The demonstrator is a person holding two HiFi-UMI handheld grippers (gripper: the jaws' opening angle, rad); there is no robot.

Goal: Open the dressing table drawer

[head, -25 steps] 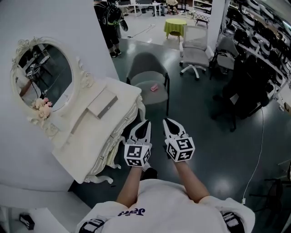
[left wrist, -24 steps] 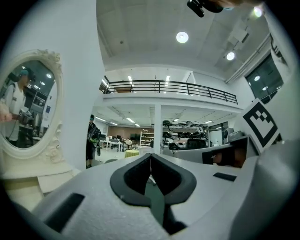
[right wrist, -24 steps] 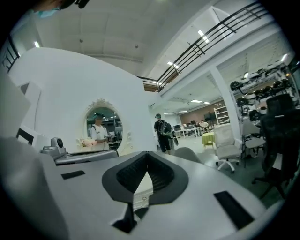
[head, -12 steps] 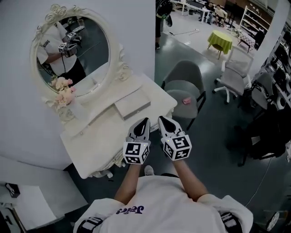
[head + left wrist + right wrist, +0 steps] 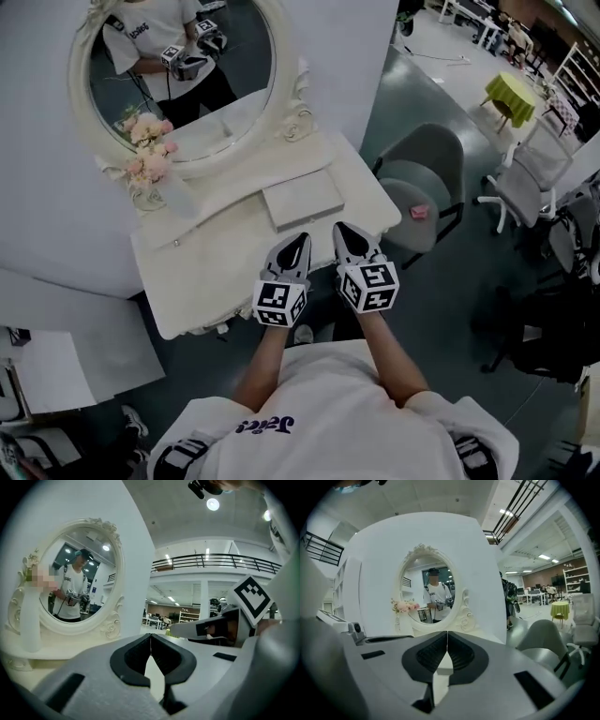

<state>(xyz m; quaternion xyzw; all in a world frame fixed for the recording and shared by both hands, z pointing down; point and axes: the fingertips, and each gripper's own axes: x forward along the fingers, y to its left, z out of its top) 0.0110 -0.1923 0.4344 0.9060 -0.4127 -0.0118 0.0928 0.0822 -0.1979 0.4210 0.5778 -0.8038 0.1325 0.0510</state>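
Observation:
The cream dressing table (image 5: 216, 272) stands against the white wall, with an oval mirror (image 5: 183, 66) on top; I see it from above, so its drawer front is hidden under the tabletop edge. My left gripper (image 5: 299, 243) and right gripper (image 5: 343, 231) are side by side over the table's front right part, both shut and empty. In the left gripper view the left gripper (image 5: 150, 637) points level at the mirror (image 5: 75, 588). In the right gripper view the right gripper (image 5: 447, 634) faces the mirror (image 5: 431, 597) with jaws touching.
A flat white box (image 5: 302, 202) lies on the tabletop just beyond the fingertips. A vase of pink flowers (image 5: 145, 155) stands at the mirror's left. A grey chair (image 5: 422, 187) with a small pink thing (image 5: 419, 212) is right of the table. Office chairs stand farther right.
The view swung left onto the dressing table. Both grippers, still shut, moved from beside the table's corner to over its front right part.

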